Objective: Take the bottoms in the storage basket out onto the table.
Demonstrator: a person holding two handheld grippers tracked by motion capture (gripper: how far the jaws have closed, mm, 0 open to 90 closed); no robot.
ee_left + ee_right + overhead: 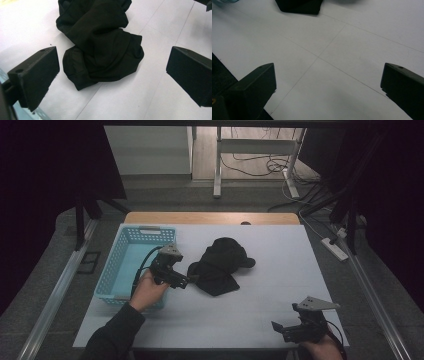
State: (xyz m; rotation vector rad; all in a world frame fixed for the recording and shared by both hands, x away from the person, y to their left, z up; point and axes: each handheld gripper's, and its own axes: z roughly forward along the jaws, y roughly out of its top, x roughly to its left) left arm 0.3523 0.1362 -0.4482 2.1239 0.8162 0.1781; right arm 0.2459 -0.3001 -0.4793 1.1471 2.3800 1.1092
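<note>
Crumpled black cloth (100,47) — soft, prob. fabric — unheld.

We count one black garment (221,265), crumpled at the centre of the frame, and one light blue basket (116,264) at centre left. One table (280,285) carries both. We count two tongs: one (187,281) left of centre, one (276,328) at lower right.

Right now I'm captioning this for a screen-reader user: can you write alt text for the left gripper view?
A crumpled black garment lies on a white table, just ahead of the left gripper, whose two black fingers stand wide apart. A sliver of a light blue basket shows at bottom left.
</note>
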